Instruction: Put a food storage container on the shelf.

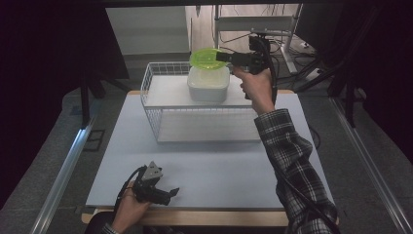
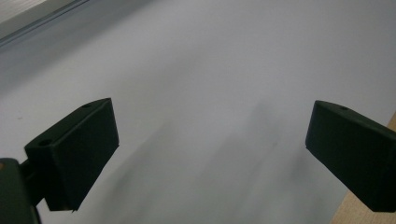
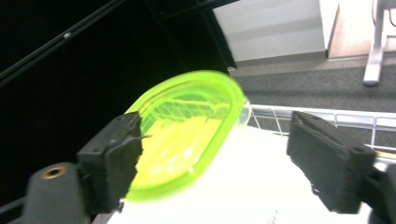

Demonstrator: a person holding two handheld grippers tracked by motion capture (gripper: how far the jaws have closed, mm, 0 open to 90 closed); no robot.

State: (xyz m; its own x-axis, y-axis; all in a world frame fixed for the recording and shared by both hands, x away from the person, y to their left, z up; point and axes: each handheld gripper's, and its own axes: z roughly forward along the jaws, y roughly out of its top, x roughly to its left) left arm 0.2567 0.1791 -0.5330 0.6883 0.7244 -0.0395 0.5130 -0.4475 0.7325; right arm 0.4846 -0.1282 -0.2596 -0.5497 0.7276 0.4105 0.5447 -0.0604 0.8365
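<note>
between the right tool's (image 3: 212,163) spread jaws, a tilted green lid (image 3: 187,133)

A black-and-white plaid sleeve (image 1: 292,161), black blocky fingers (image 2: 77,149), and trailing black cables (image 1: 304,200).

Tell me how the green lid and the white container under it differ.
The green lid is translucent bright green, while the white container is opaque white. The green lid is shallow, flat and oval; the white container is a deeper, boxy tub with rounded corners. The green lid sits tilted; the white container stands level. Both are on the wire basket.
</note>
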